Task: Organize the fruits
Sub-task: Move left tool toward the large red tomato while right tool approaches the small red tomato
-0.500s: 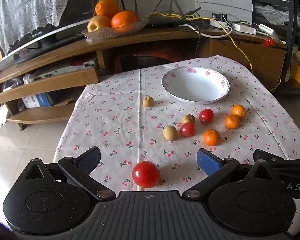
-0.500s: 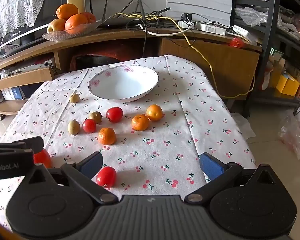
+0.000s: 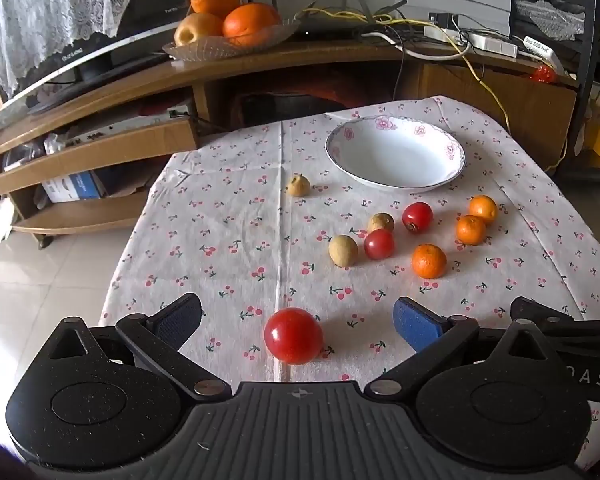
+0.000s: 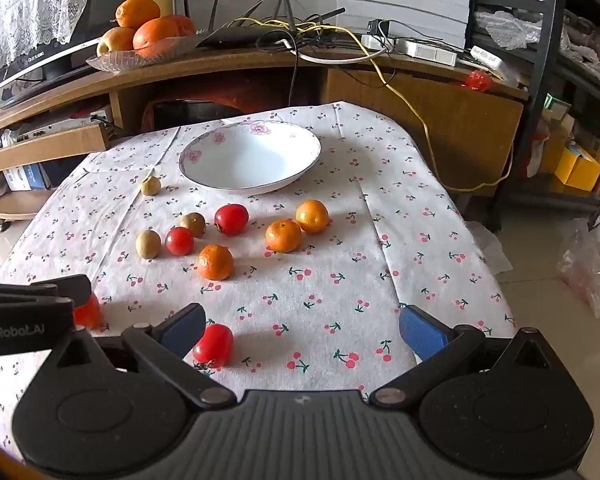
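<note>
With the left claw [image 3: 296, 322] spread around the tomato [image 3: 293, 335] near the desk [image 3: 236, 240] edge, far from the bowl [image 3: 396, 156], an off-centre closure could roll it off; right claw [image 4: 300, 328] also spread

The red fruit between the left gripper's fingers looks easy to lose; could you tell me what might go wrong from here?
1. The red fruit is round and lies free between the open left gripper; an off-centre close could roll it toward the tablecloth's near edge.
2. The right gripper sits close beside; its finger nearly touches a second red fruit, so the grippers could bump.
</note>
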`<state>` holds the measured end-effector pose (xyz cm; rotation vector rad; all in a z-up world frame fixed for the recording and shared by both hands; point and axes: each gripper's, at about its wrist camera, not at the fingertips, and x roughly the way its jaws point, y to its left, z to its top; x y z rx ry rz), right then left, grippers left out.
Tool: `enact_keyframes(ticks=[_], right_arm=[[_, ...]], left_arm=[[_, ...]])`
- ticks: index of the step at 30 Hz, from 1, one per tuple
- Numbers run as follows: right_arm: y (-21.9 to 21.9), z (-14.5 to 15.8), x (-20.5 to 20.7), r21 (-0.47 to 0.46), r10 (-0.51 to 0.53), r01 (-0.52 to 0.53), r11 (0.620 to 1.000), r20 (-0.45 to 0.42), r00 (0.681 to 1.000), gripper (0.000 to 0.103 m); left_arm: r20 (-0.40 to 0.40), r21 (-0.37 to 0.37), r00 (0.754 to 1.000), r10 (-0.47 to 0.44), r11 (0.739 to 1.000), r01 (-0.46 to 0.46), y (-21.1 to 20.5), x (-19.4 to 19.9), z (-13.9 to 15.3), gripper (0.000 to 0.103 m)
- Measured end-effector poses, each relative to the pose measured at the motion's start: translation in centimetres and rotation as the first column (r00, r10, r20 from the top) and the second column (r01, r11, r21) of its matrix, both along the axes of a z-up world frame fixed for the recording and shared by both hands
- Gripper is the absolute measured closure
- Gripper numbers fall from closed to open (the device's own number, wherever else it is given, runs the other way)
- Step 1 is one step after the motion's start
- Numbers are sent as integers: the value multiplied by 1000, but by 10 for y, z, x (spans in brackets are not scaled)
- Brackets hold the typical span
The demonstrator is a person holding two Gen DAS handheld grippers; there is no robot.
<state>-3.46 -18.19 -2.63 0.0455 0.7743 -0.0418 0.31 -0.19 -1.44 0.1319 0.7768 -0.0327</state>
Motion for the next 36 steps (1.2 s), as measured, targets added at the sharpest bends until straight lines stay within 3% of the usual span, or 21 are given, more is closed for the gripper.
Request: enact_keyframes(ticks=[36], right_arm=[[0, -3, 0, 29, 8, -8, 1000, 1, 1000, 0]], left_arm=[[-6, 19, 1000, 6, 1000, -6, -1, 1, 3, 1]])
